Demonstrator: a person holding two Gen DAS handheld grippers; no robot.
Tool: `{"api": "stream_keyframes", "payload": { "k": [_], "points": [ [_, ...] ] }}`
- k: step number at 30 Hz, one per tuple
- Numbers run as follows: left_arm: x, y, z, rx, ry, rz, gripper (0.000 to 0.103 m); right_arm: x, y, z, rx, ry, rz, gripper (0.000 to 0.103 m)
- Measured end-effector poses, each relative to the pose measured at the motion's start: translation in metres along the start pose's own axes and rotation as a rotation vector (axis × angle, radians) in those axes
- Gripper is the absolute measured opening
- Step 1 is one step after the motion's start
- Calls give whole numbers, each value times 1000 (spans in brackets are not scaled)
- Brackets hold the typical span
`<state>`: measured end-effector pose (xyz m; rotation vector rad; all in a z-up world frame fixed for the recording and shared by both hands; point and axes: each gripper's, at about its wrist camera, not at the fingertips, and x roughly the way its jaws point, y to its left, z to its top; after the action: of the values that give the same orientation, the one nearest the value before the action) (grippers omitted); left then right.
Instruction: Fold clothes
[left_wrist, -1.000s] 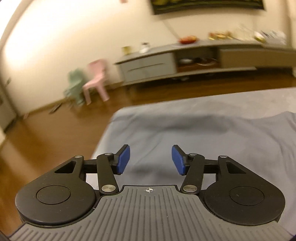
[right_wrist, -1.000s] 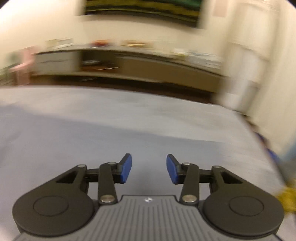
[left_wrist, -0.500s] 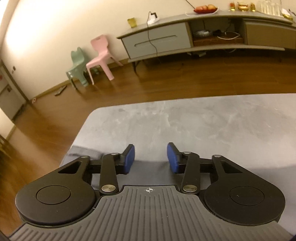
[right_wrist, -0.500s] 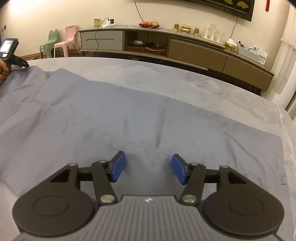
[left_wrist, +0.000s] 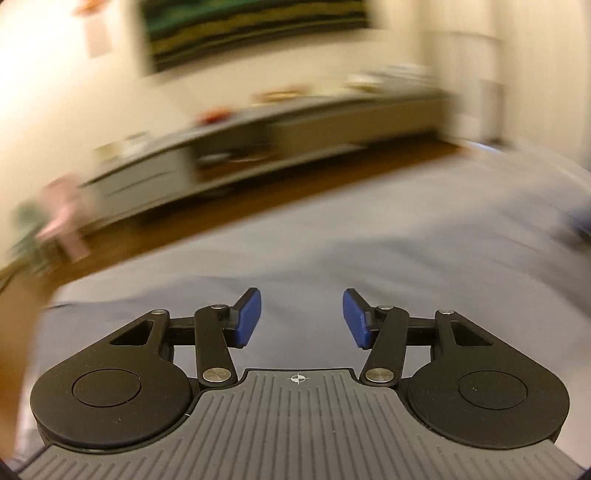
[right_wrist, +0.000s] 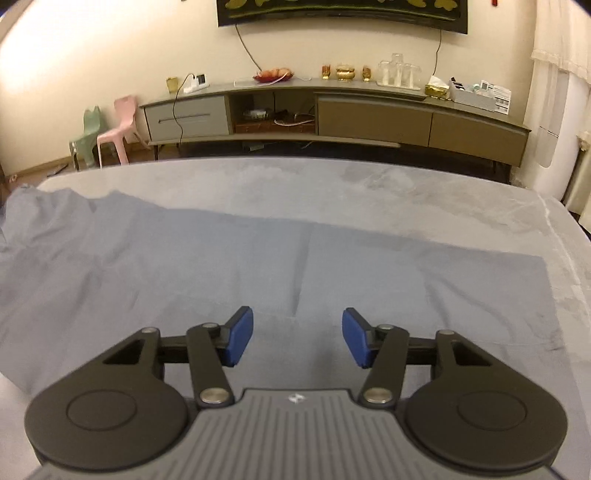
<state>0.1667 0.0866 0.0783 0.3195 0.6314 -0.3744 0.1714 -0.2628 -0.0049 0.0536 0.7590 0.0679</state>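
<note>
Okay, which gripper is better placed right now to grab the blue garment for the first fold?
Probably the right gripper: its view is sharp, with open, empty jaws low over the blue garment, which lies flat on the grey bed. The left gripper, also open and empty, has a badly smeared view.

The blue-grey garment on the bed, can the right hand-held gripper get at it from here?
Probably yes. The right hand-held gripper is open and empty just above the blue-grey garment, with nothing between them.

Flat garment (right_wrist: 258, 258), bare bed (right_wrist: 369, 184) beyond
</note>
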Motion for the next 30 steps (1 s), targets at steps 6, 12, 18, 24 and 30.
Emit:
{"api": "stream_keyframes", "payload": {
  "k": [6, 12, 18, 24, 30],
  "points": [
    [26, -106, -50, 168, 86, 49, 42, -8, -36, -22, 62, 62, -97, 49],
    [27, -94, -41, 26, 148, 106, 45, -39, -99, -45, 220, -20, -92, 51],
    [-8, -114, 9, -66, 54, 92, 43, -74, -165, -75, 414, -70, -253, 63],
    [-3, -189, 87, -148, 39, -172, 48, -65, -150, -85, 216, -26, -236, 36],
    [53, -306, 165, -92, 108, -379, 54, -63, -102, -84, -8, -33, -346, 10]
  ]
}}
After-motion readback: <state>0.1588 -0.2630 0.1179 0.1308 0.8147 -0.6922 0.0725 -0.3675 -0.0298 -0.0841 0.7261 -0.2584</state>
